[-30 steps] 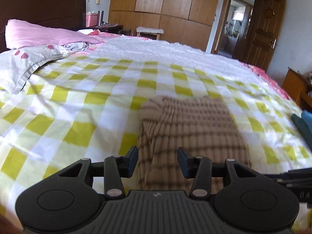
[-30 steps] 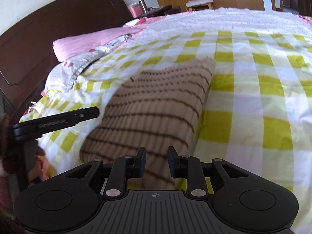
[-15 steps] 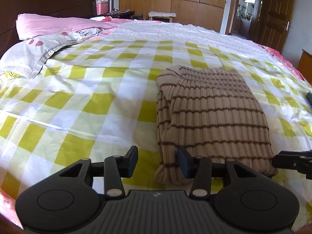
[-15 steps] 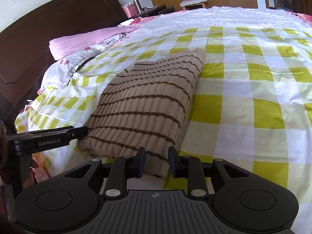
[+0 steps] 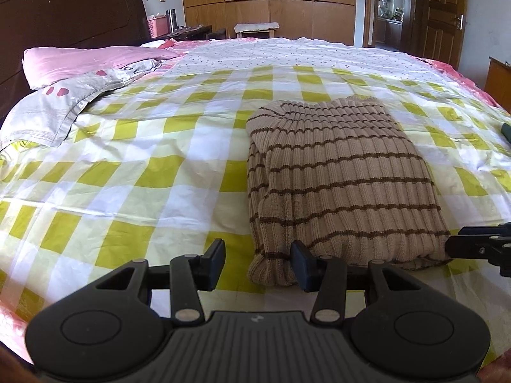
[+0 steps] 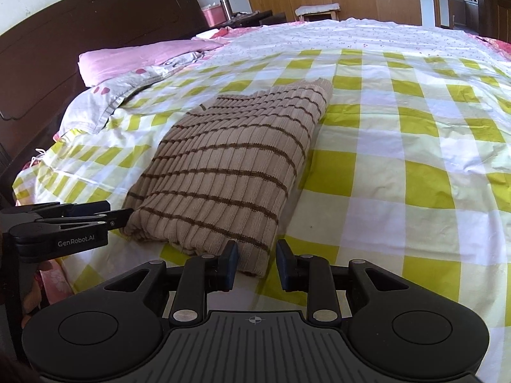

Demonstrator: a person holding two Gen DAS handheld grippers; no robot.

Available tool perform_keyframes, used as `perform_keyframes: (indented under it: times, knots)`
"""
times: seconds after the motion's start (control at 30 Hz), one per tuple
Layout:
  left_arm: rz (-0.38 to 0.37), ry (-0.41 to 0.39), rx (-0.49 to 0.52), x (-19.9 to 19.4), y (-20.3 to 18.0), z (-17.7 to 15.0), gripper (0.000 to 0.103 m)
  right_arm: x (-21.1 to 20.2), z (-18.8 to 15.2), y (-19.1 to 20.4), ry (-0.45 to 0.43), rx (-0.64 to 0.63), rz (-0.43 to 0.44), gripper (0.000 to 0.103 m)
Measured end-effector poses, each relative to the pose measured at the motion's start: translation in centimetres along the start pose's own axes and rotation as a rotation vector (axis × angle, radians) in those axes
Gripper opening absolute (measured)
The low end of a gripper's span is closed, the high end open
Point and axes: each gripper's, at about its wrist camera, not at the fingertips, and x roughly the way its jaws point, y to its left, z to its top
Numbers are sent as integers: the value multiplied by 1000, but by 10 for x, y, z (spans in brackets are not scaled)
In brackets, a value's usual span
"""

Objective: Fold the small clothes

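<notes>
A beige ribbed sweater with thin brown stripes (image 5: 338, 178) lies folded in a neat rectangle on the yellow-and-white checked bed sheet (image 5: 143, 166). It also shows in the right wrist view (image 6: 230, 166). My left gripper (image 5: 257, 260) is open and empty, just short of the sweater's near left corner. My right gripper (image 6: 255, 263) is open and empty, just short of the near right corner. Each gripper shows at the edge of the other's view: the right one (image 5: 479, 245), the left one (image 6: 76, 223).
A pink pillow (image 5: 83, 60) and a grey patterned pillow (image 5: 60, 102) lie at the left by the dark headboard (image 5: 70, 9). Wooden wardrobes (image 5: 271, 0) and a door (image 5: 440, 12) stand beyond the bed. A dark object (image 5: 506, 131) lies at the right edge.
Both grippers have drawn back from the folded sweater toward the near edge of the bed. The right gripper's jaws have opened wider. The sweater lies still.
</notes>
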Motion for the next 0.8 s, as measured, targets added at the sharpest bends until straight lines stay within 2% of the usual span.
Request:
perform_keyframes:
  times: [0.33, 0.53, 0.73, 0.8]
  knots:
    - [-6, -8, 27, -11, -12, -4, 51, -3, -6, 10, -6, -15, 5, 28]
    - [-17, -8, 30, -15, -21, -7, 56, -5, -9, 13, -10, -16, 3, 28]
    - [-52, -12, 26, -20, -31, -12, 70, -9, -12, 15, -24, -12, -2, 29]
    - [-37, -18, 39, -22, -36, -13, 79, -9, -13, 15, -23, -11, -2, 29]
